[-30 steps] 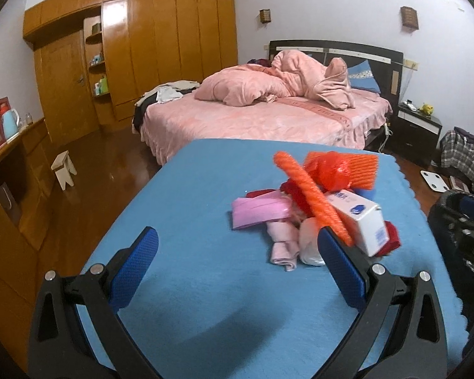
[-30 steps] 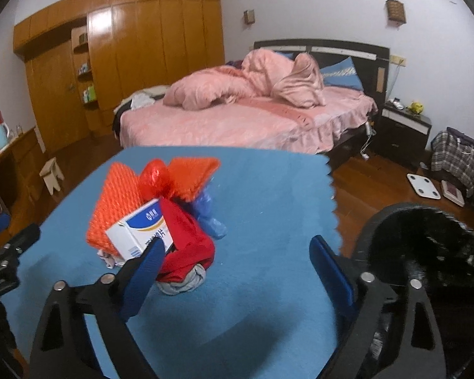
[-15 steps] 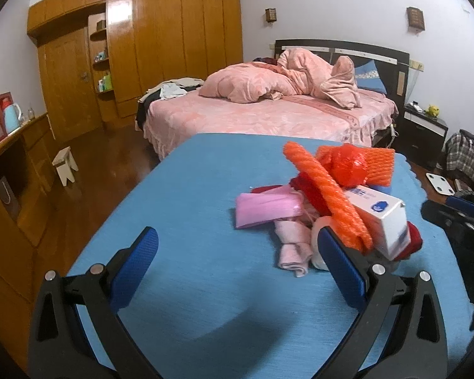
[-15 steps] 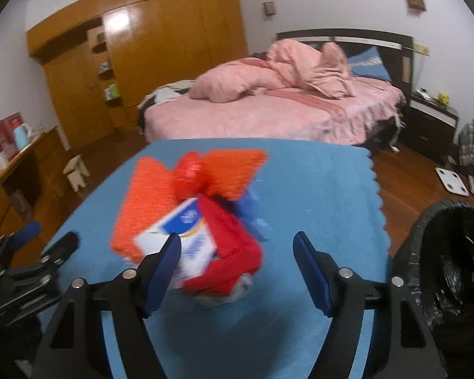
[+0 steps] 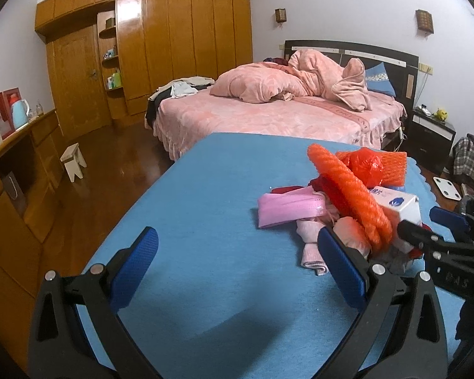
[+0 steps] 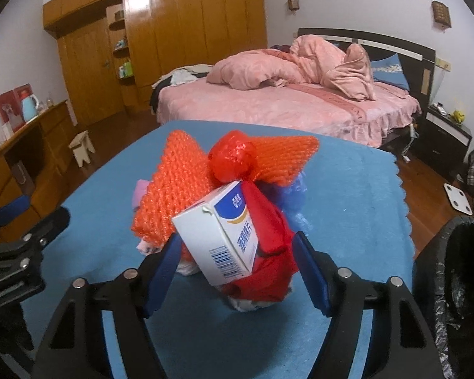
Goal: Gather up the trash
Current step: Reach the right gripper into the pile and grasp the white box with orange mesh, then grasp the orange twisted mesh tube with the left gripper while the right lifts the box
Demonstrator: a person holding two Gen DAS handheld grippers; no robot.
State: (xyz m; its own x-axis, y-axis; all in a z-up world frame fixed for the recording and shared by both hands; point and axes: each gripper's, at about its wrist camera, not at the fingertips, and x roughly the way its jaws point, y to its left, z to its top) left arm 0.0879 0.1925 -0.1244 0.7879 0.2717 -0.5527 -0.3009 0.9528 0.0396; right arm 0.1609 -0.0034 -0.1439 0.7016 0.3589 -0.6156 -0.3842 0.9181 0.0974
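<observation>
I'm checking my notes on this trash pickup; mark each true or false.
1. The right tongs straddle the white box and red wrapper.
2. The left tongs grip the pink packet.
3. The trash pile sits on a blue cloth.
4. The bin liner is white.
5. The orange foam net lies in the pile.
1. True: the right tongs have a finger on each side of the white box and red wrapper.
2. False: the left tongs are open and empty, short of the pink packet.
3. True: blue cloth.
4. False: the bin liner is black.
5. True: orange foam net.
</observation>
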